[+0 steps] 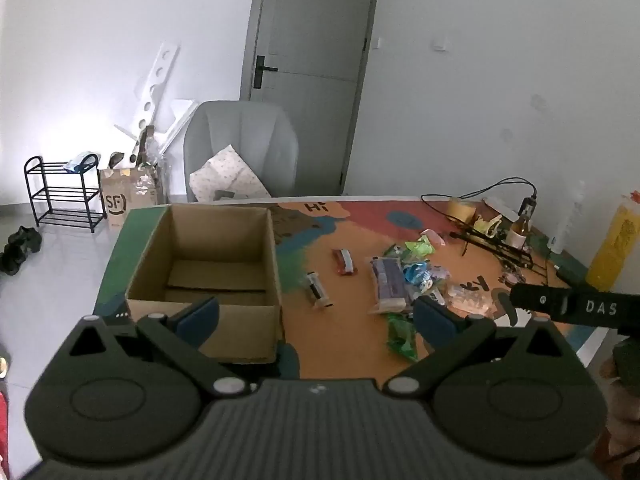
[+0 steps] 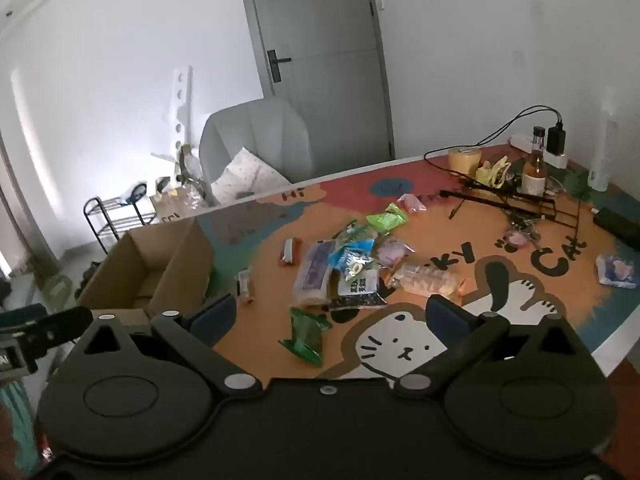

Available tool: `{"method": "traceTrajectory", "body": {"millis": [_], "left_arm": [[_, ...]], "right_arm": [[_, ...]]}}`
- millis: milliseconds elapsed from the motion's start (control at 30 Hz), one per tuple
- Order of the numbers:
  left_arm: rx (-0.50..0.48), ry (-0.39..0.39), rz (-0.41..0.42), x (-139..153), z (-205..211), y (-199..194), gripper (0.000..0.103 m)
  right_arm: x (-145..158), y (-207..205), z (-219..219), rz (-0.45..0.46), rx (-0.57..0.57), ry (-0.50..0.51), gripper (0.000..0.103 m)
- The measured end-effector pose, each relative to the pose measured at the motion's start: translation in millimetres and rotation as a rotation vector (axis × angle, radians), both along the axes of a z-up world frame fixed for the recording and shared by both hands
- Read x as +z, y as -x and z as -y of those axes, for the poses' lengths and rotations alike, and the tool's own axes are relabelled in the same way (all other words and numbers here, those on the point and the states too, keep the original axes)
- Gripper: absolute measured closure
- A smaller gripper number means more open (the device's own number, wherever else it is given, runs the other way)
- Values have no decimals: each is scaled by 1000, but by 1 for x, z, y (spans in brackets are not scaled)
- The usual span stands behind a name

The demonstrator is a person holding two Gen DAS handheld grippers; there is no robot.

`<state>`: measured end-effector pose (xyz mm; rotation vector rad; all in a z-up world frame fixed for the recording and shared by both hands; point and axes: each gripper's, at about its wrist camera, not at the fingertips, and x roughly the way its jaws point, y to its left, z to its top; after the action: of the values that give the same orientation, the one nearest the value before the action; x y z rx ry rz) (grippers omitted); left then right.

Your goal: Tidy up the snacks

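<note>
An open cardboard box (image 1: pixel 208 256) stands on the left of the table, with only flat cardboard inside; it also shows in the right wrist view (image 2: pixel 152 264). A heap of snack packets (image 1: pixel 404 276) lies right of it, with a purple pack (image 2: pixel 314 272), a green packet (image 2: pixel 306 334), a red bar (image 1: pixel 344 262) and a white bar (image 1: pixel 318 290). My left gripper (image 1: pixel 316 316) is open and empty above the box's near right corner. My right gripper (image 2: pixel 330 316) is open and empty above the green packet.
A bottle (image 2: pixel 534 168), tape roll (image 2: pixel 464 160), cables and a black wire rack (image 2: pixel 516 200) crowd the table's far right. A blue packet (image 2: pixel 616 272) lies alone at right. A grey chair (image 1: pixel 240 148) stands behind the table.
</note>
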<state>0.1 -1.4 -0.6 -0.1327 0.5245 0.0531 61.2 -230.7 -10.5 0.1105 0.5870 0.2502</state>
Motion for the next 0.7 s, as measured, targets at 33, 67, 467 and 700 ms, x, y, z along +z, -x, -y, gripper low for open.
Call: {"method": "traceTrajectory", "body": {"millis": [33,67,467,700], "left_arm": [[-5,7,13,1,-3,5,0],[-9,9,15,1,-3,6,0],[-8,41,-1,-4,-12,6,0],[-13,38,-5,-5,-11,5,0]], "right_arm": [[0,0,-1,3,-1,15,0],[0,-1,-1,6,-4,14,0],[4,8,-14,19,-13,84,0],[4,7,-12,17,-7,82,0]]}}
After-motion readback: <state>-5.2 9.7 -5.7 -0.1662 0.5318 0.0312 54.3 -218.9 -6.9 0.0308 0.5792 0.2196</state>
